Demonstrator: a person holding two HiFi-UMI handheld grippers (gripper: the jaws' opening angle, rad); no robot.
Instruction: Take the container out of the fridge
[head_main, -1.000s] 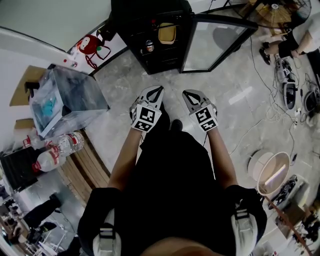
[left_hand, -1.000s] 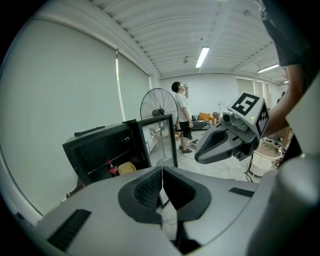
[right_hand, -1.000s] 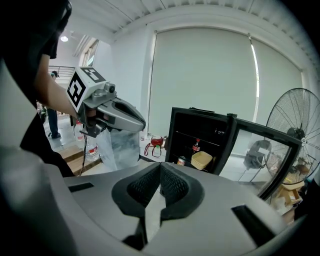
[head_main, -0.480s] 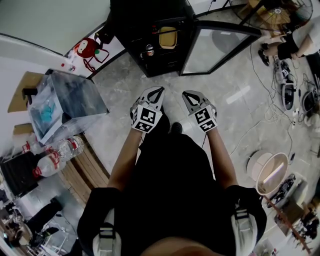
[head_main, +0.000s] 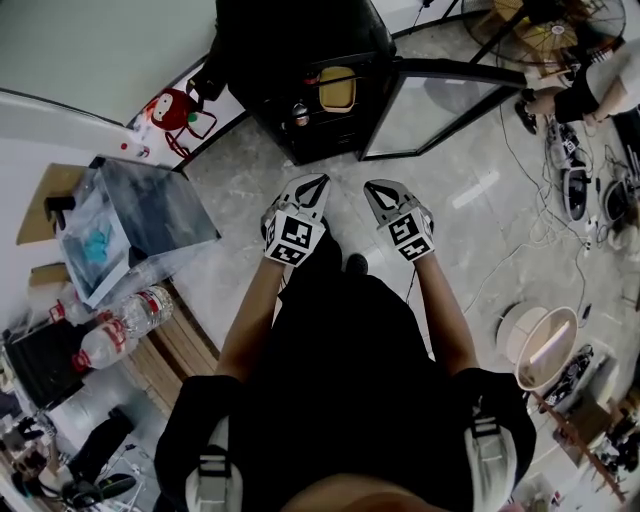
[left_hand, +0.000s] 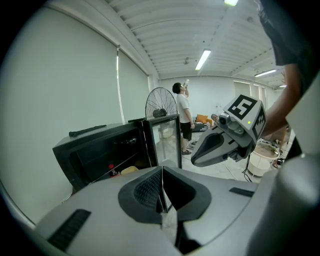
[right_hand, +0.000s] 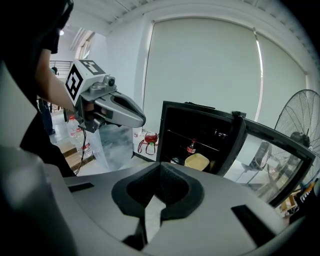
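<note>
A black fridge (head_main: 290, 50) stands on the floor ahead with its glass door (head_main: 440, 100) swung open to the right. On its shelf sits a pale yellow container (head_main: 337, 90), seen too in the right gripper view (right_hand: 196, 161) and the left gripper view (left_hand: 129, 170). Beside it stands a small red-labelled bottle (right_hand: 191, 147). My left gripper (head_main: 316, 180) and right gripper (head_main: 374, 187) are held side by side in front of me, well short of the fridge. Both are shut with nothing in them, as their own views show: left gripper (left_hand: 162, 171), right gripper (right_hand: 160, 166).
A clear plastic box (head_main: 150, 215) and water bottles (head_main: 120, 320) stand at my left by wooden boards. A red bag (head_main: 180, 100) leans on the wall. A fan (head_main: 550, 20), floor cables (head_main: 585, 180), a person (head_main: 600, 80) and a white bin (head_main: 545, 345) are at the right.
The fridge and its container have slid lower in the head view, so it looks a little closer. Both grippers keep their place and stay shut.
</note>
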